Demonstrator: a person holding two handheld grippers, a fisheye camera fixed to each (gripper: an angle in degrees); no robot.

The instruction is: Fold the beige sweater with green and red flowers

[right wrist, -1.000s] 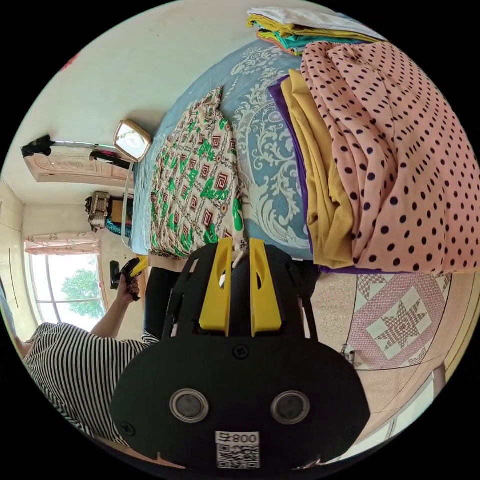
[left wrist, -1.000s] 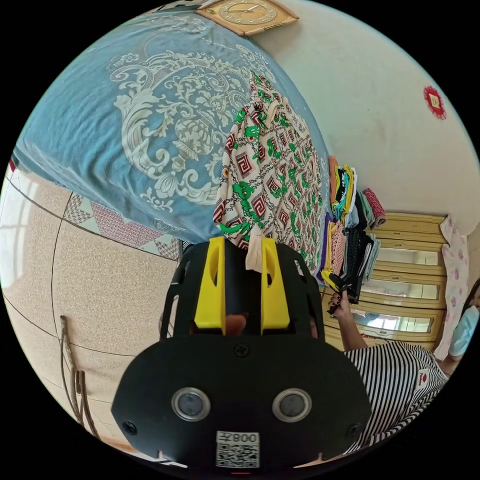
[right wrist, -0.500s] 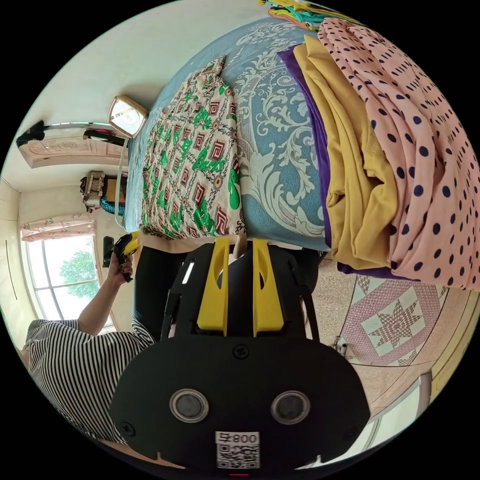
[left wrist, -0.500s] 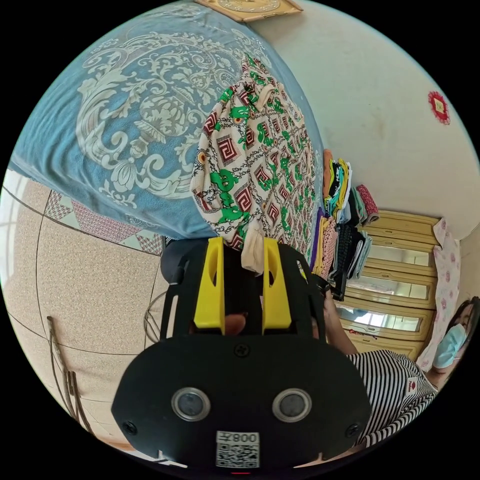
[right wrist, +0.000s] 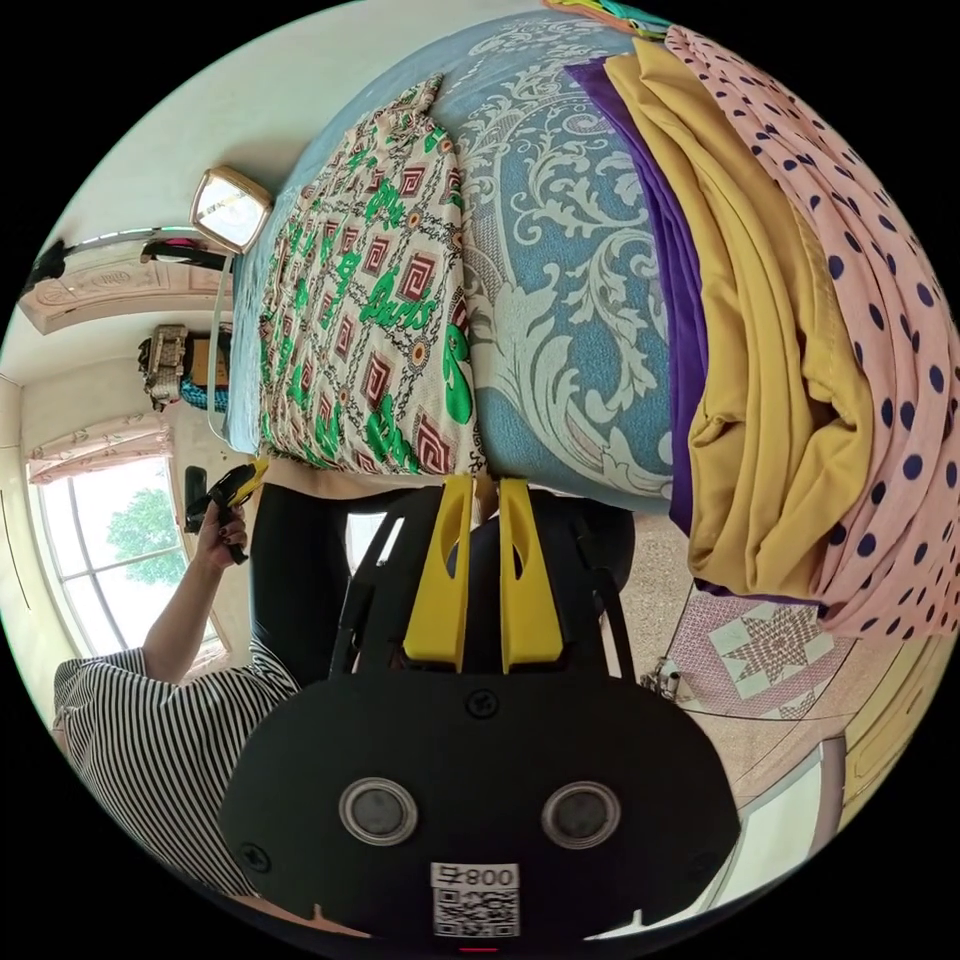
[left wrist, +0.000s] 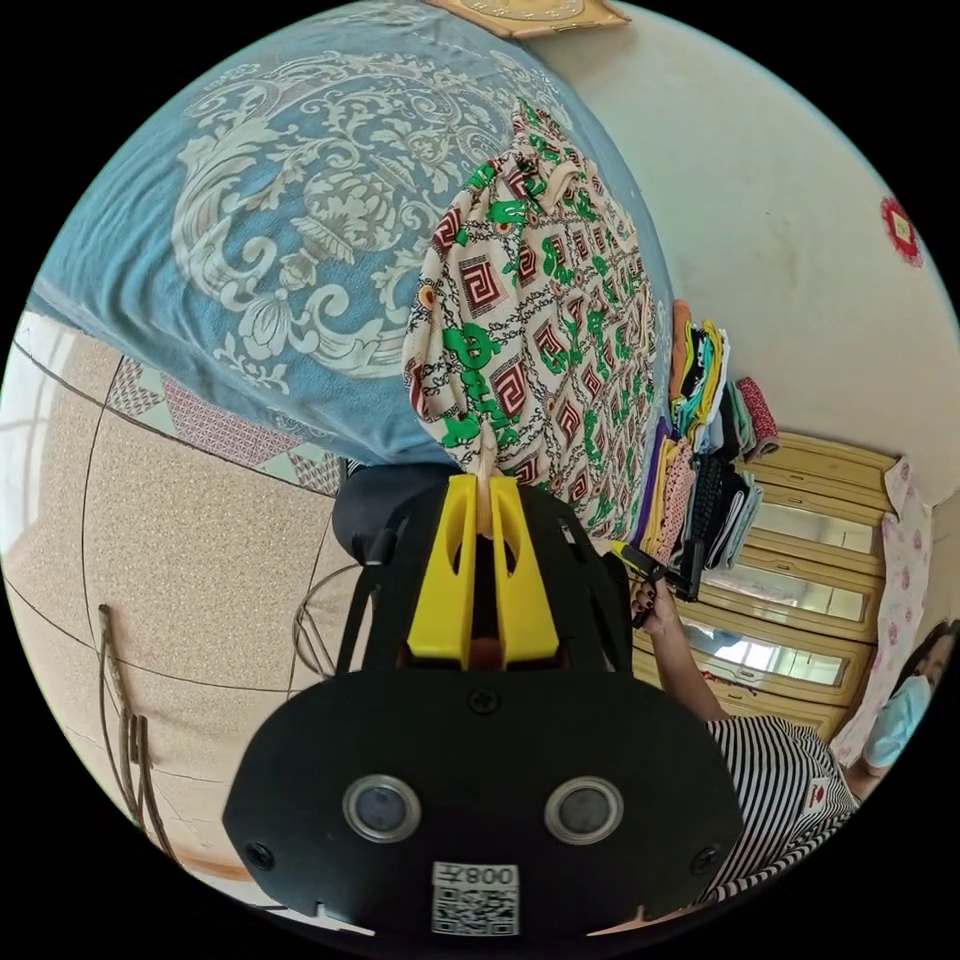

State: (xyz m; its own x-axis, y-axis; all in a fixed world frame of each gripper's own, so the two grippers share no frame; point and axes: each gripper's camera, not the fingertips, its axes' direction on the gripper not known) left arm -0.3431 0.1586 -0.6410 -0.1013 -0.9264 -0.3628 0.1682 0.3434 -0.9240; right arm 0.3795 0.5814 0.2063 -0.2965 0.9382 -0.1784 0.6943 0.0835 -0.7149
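In the left gripper view, the tiled floor (left wrist: 180,560) is being shown at the left, with the blue patterned bedspread (left wrist: 200,250) spreading above it. The sweater (left wrist: 540,330) is being seen laid flat on that bedspread, its beige ground covered with green and red figures, and its near hem is being drawn to the bed's edge. The left gripper (left wrist: 486,488) is being kept with its yellow jaws nearly together, and a beige fold of the sweater's hem is being pinched between them. Further right, a stack of folded clothes (left wrist: 700,440) is being seen on the bed past the sweater, with a wooden cabinet (left wrist: 800,560) beyond it. A hand (left wrist: 655,605) holding the other gripper is being shown near the stack, with a striped sleeve (left wrist: 780,790) below it.

In the right gripper view, a window (right wrist: 110,560) is being shown at the far left, and a hand (right wrist: 222,520) with the other gripper is being held up near the sweater's hem corner. The sweater (right wrist: 370,310) is being seen lying flat on the bedspread (right wrist: 570,300). The right gripper (right wrist: 484,490) is being kept with its jaws narrow, and the beige hem is being gripped between their tips at the bed's edge. At the right, a mustard cloth (right wrist: 770,370) and a pink dotted cloth (right wrist: 880,300) are being seen piled on the bed, well apart from the sweater.
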